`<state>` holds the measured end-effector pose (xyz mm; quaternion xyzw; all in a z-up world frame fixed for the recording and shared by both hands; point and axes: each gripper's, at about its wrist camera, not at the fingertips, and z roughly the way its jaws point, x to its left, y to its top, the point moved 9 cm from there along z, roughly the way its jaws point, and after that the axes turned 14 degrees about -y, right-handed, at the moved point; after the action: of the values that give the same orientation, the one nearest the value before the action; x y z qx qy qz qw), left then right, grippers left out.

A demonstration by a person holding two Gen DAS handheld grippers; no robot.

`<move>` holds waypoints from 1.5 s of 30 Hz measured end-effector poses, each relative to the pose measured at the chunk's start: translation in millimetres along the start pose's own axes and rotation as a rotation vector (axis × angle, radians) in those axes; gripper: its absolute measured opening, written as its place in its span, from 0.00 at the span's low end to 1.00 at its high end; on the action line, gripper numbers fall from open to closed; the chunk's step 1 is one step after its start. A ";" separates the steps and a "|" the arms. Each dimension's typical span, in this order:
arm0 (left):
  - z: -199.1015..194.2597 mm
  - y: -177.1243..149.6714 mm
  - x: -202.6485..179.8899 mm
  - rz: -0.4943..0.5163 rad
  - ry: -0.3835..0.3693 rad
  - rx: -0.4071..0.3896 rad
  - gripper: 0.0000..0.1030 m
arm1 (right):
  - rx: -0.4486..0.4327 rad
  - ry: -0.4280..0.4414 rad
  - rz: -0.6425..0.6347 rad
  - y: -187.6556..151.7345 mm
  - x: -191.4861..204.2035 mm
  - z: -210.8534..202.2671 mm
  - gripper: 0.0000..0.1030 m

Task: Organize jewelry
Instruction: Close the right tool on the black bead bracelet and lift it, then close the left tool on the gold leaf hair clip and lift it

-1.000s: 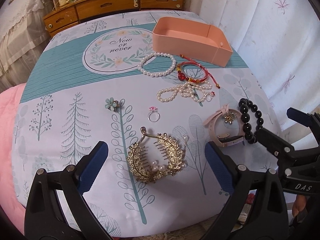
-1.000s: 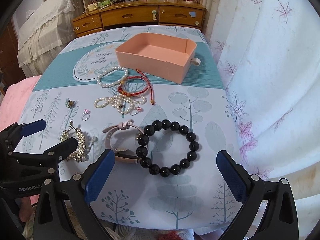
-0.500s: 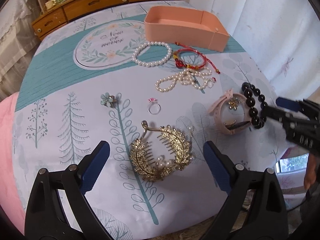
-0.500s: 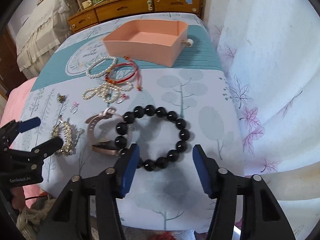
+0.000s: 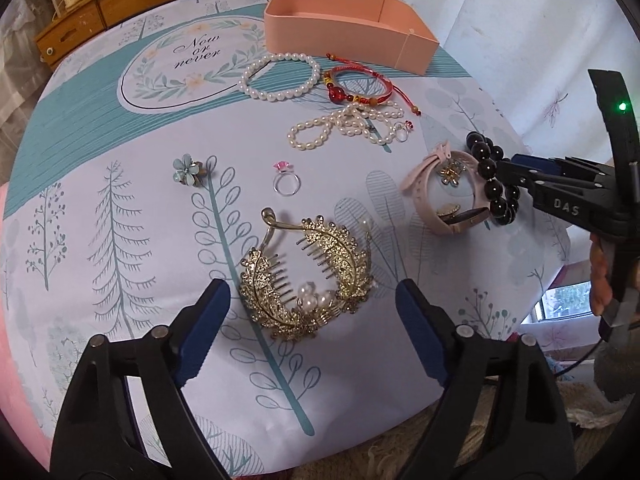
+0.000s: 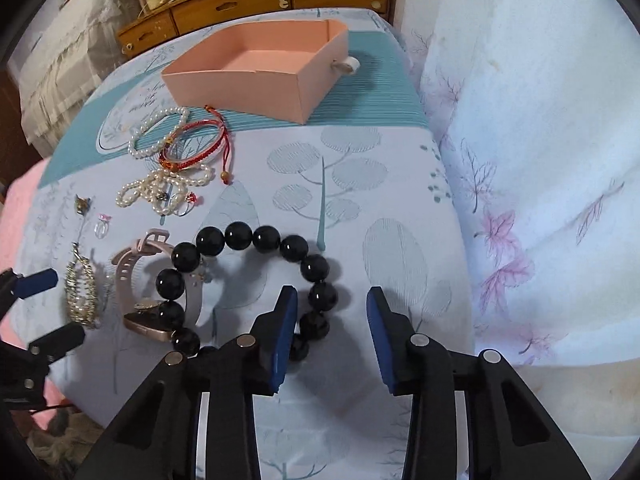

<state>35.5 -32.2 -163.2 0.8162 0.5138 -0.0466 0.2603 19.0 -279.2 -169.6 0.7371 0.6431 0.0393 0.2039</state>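
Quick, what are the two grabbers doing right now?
Left gripper: open, holding nothing, by the gold hair comb.
Right gripper: open, around the black bead bracelet, not clamped.

The right gripper (image 6: pixel 332 334) is hanging low over the printed cloth (image 6: pixel 400 184), its blue pads standing apart. The black bead bracelet (image 6: pixel 256 276) is lying just beside the left pad, partly behind it. A pink watch (image 6: pixel 132 280) is touching the bracelet's left side. Farther back, the pink box (image 6: pixel 256 76) is sitting open, with a red cord bracelet (image 6: pixel 200 148) and pearl strands (image 6: pixel 160 188) lying before it.
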 end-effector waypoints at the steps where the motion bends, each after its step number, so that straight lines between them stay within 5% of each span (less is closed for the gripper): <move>1: -0.3 0.0 0.3 -0.001 -0.002 0.002 0.77 | -0.015 -0.021 -0.020 1.8 2.3 1.1 0.30; 3: -1.2 0.0 1.0 -0.004 -0.008 0.004 0.75 | -0.027 -0.014 -0.044 3.0 10.4 -0.8 0.17; 5: -2.4 0.2 0.3 -0.008 -0.025 0.008 0.71 | -0.033 -0.026 -0.057 4.4 14.7 -0.8 0.15; 17: 4.8 12.3 -2.0 -0.016 -0.041 0.086 0.51 | -0.110 0.036 0.038 19.0 3.2 -28.3 0.14; 25: 15.8 21.6 -4.0 -0.075 -0.043 0.205 0.51 | -0.180 0.056 0.041 36.6 3.8 -55.9 0.14; 32: 8.6 37.4 1.2 -0.146 -0.053 0.197 0.50 | -0.213 0.083 0.043 44.6 3.9 -71.8 0.14; 39: 18.3 29.9 -9.3 -0.085 -0.016 0.252 0.51 | -0.228 0.107 0.042 46.8 2.7 -79.2 0.14; 45: 12.2 20.3 -20.6 0.087 0.009 0.294 0.51 | -0.234 0.123 0.036 41.0 3.3 -88.2 0.14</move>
<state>45.7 -61.6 -158.9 0.8671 0.4669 -0.1063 0.1372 29.5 -257.6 -75.3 0.7159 0.6319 0.1629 0.2481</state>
